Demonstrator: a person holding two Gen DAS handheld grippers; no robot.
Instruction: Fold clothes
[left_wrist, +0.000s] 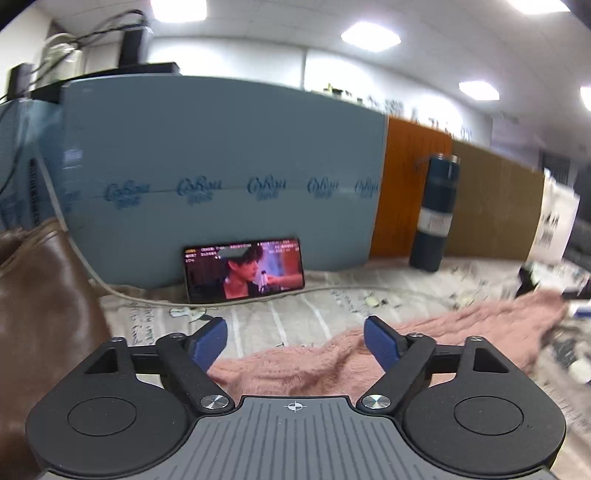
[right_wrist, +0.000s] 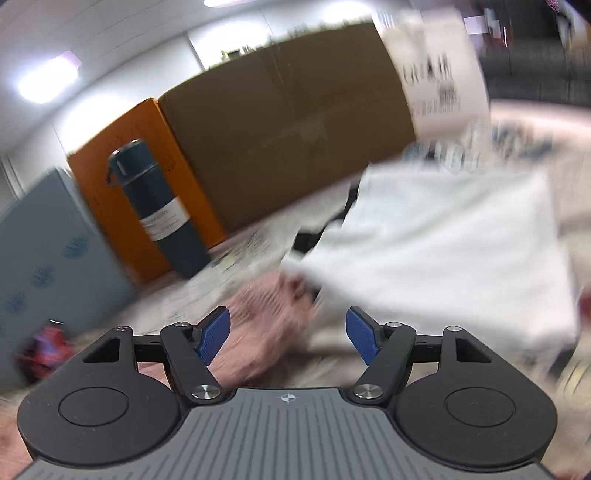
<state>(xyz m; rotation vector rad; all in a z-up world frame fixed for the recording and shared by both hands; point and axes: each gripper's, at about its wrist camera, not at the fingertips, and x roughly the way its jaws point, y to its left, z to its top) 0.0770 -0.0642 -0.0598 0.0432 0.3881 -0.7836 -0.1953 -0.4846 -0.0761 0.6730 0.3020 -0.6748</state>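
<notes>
A fuzzy pink sweater (left_wrist: 424, 339) lies spread across the patterned cloth on the table. My left gripper (left_wrist: 294, 341) is open and empty, hovering just above the sweater's near edge. In the blurred right wrist view the pink sweater (right_wrist: 266, 325) lies below and ahead of my right gripper (right_wrist: 288, 338), which is open and empty. A folded white garment (right_wrist: 443, 254) lies just right of the sweater's end.
A phone (left_wrist: 243, 271) playing video leans on a blue foam board (left_wrist: 221, 166). A dark blue bottle (left_wrist: 437, 214) stands before orange and brown cardboard (left_wrist: 491, 206); it also shows in the right wrist view (right_wrist: 162, 210). A brown leather item (left_wrist: 40, 314) is at left. A white cable (left_wrist: 147, 299) crosses the cloth.
</notes>
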